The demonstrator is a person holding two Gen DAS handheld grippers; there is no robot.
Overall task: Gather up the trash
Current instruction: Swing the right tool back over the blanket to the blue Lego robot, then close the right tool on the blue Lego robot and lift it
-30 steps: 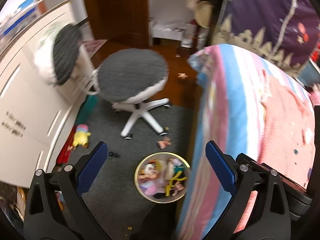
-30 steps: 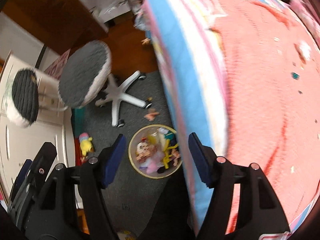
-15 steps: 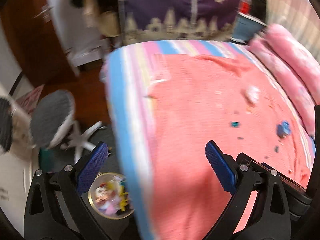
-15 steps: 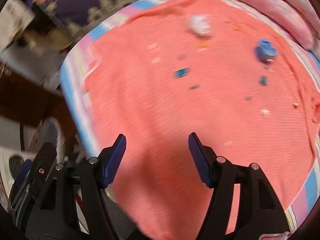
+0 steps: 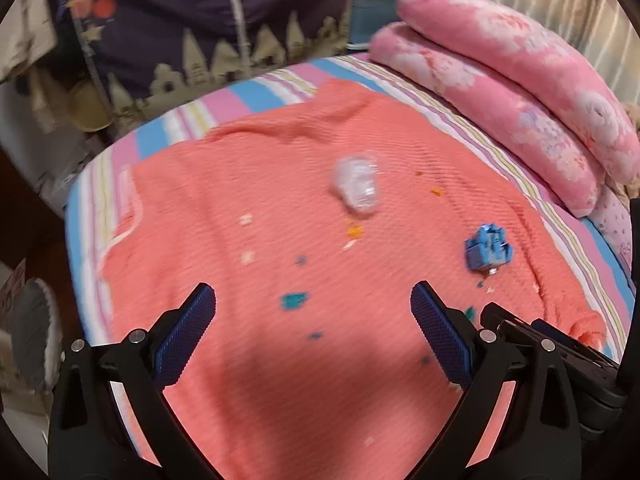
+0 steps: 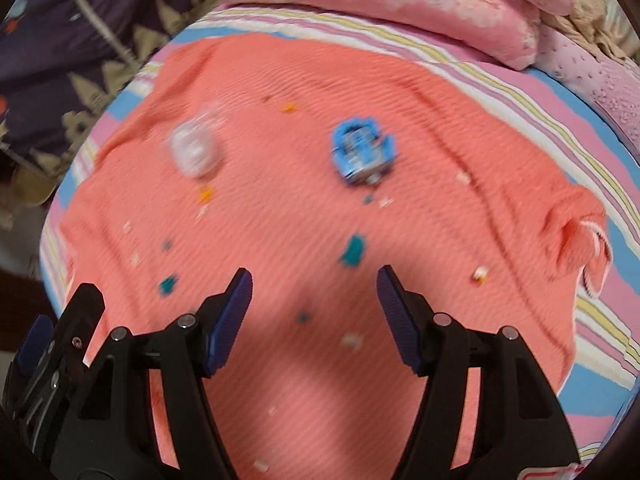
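Note:
A coral blanket [image 5: 280, 360] [image 6: 280, 220] covers the bed, strewn with trash. A crumpled clear wrapper [image 5: 356, 186] [image 6: 194, 150] lies toward the far side. A blue crumpled packet [image 5: 486, 250] [image 6: 362, 152] rests to its right. Several small teal, orange and white scraps lie around, such as a teal scrap [image 5: 294, 301] [image 6: 353, 252]. My left gripper [image 5: 312, 312] hangs open above the blanket, nothing between its fingers. My right gripper [image 6: 314, 292] is open too, just short of the teal scrap, holding nothing.
Rolled pink floral bedding [image 5: 520, 80] [image 6: 400, 4] lies along the far right of the bed. A dark starry curtain [image 5: 200, 20] hangs beyond the bed's far edge. A grey stool seat [image 5: 30, 344] shows at the lower left, off the striped mattress edge [image 5: 92, 208].
Both views have swung from the floor, with its chair and round bin of trash, up onto the bed. The scraps on the blanket now sit nearer. Both grippers stayed open.

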